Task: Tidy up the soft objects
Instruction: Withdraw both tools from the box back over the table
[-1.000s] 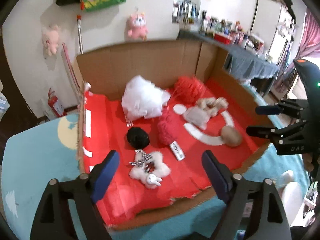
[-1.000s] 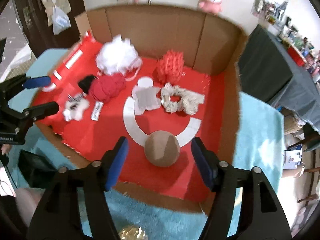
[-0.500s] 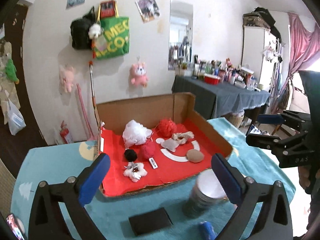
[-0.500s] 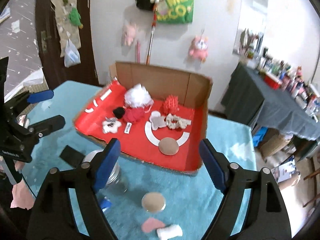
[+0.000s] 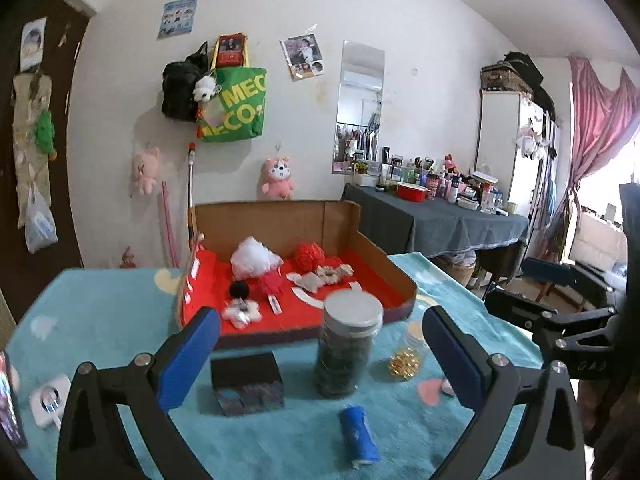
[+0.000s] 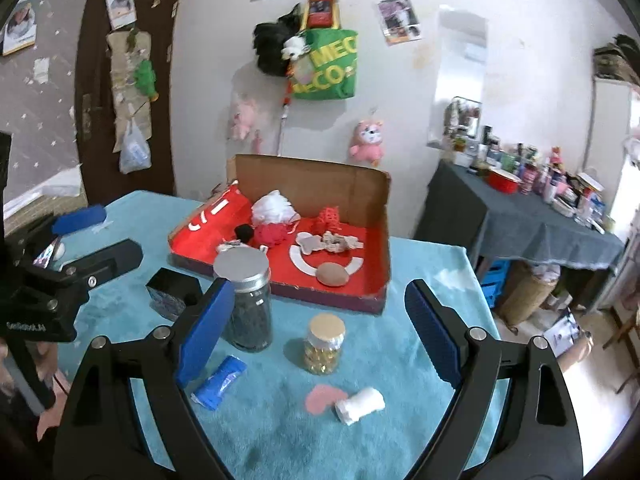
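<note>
An open cardboard box (image 5: 400, 280) lined in red holds the soft things: a white puff (image 5: 254, 258), a red pompom (image 5: 310, 256), a red yarn ball (image 5: 272, 282), a black pompom (image 5: 239, 290), a white fluffy clip (image 5: 242, 314), a beige scrunchie (image 5: 334, 271) and a brown round puff (image 6: 333, 274). My left gripper (image 5: 320, 336) hangs open well in front of the box, with nothing between its fingers. My right gripper (image 6: 320, 300) is also back from the box (image 6: 382, 240). Its jaws are opening and hold nothing.
On the teal cloth in front of the box stand a silver-lidded jar (image 5: 348, 344), a small gold-filled jar (image 6: 324, 344) and a black box (image 5: 246, 380). A blue roll (image 5: 358, 436) and a white bottle (image 6: 360, 404) lie nearer. A cluttered side table (image 5: 440, 220) stands at the right.
Both grippers have pulled back from over the box and tilted up, so the jars and the room came into view. Both pairs of jaws stand wider.
</note>
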Demonstrator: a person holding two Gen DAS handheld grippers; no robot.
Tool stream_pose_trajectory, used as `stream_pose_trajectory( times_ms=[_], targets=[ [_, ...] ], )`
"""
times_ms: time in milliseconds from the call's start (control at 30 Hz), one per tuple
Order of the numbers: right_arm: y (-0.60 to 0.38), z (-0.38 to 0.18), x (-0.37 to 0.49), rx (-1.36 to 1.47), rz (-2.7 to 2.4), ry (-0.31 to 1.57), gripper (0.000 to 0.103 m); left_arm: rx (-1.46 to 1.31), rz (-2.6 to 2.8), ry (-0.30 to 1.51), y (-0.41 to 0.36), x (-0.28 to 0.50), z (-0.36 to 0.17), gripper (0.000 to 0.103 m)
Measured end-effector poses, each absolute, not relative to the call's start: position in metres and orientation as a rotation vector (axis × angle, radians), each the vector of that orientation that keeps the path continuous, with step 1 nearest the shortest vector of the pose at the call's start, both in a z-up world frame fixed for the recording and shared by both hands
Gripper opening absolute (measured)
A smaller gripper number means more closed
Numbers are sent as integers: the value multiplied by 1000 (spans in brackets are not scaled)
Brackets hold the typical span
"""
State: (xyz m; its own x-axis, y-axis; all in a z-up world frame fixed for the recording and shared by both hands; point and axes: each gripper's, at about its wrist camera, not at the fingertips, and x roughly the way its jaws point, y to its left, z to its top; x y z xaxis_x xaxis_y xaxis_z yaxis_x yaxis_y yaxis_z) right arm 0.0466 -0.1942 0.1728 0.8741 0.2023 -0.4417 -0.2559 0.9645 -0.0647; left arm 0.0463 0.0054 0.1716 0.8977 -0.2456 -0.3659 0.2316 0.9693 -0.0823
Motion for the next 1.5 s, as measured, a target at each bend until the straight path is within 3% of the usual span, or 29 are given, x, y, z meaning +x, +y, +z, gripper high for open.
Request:
stream_pose_trajectory(
  times_ms=[333,800,1500],
  targets=[
    [-201,116,24,-50,141,447,88,-24,-201,417,-4,28,120,103],
    [-207,51,30,-13,118,568,88,-72,-191,599,0,35,58,103],
    [-232,30,63,58,91,691,88,-56,-251,737,-19,68,47,103]
  ],
)
